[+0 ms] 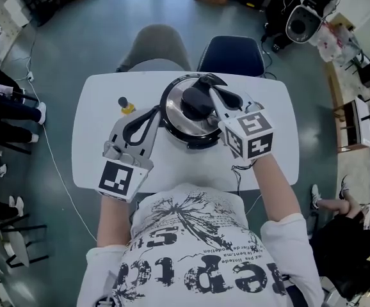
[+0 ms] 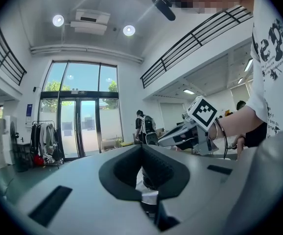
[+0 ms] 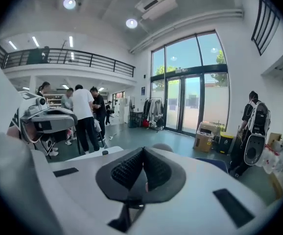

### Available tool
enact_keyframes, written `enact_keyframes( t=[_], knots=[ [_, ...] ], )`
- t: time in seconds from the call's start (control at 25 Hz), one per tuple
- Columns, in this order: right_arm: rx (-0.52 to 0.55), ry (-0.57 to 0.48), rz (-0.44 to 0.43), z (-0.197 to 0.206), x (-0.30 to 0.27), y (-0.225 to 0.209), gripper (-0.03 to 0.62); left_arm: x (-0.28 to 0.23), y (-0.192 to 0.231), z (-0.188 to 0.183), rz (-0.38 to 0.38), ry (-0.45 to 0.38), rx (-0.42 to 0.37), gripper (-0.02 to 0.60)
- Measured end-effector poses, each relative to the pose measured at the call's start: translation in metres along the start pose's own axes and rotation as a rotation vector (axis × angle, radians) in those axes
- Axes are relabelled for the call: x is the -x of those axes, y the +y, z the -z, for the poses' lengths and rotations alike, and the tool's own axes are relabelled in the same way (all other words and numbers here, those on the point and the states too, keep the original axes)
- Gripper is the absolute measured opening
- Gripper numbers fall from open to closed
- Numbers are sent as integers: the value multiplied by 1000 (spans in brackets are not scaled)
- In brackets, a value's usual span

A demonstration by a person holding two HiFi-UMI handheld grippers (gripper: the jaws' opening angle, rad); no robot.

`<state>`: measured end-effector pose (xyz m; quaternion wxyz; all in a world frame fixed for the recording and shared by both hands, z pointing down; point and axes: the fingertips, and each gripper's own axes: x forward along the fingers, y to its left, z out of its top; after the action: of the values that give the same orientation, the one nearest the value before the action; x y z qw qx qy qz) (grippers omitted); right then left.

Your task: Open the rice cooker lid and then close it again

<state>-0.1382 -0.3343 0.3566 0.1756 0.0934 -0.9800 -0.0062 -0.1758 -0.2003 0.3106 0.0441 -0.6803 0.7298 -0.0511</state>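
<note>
**Progress.** The rice cooker (image 1: 170, 132) stands on the white tabletop (image 1: 102, 146) with its lid (image 1: 184, 121) seated flat on the pot. My right claw (image 3: 143, 150) is closed tight, pads meeting with nothing between them. It hangs above the lid, and the knob (image 1: 196, 102) is just to its left and below. My left claw (image 2: 142, 147) also has its tips together. The cooker's side lies directly ahead of it, seemingly in contact. A dark, shiny part shows behind the tips, but I cannot tell whether it is pinched. The lid is down and neither claw is on the knob. I judge the task is either not yet begun or already finished, and the pictures do not settle which.

**Materials.**
- **Lid:** a polished steel dome, round and reflective.
- **Knob:** matte black and rounded.
- **Tabletop:** smooth, with rounded corners.
- **Claw pads:** black and ribbed.
</note>
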Motion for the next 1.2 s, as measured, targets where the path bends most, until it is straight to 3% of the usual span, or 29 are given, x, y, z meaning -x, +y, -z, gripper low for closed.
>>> enact_keyframes(
  t=[0.28,0.56,0.92,1.2],
  knots=[
    [11,-214,64,-7,31,-4,12,1,9,9,-46,47,28,14],
    [3,-310,93,-4,46,-8,11,-5,10,10,-61,78,29,14],
    [77,-317,109,-16,49,-10,11,-10,12,-3,-65,17,41,14],
    [85,-315,70,-19,45,-3,11,-8,17,6,-72,55,34,14]
  ],
)
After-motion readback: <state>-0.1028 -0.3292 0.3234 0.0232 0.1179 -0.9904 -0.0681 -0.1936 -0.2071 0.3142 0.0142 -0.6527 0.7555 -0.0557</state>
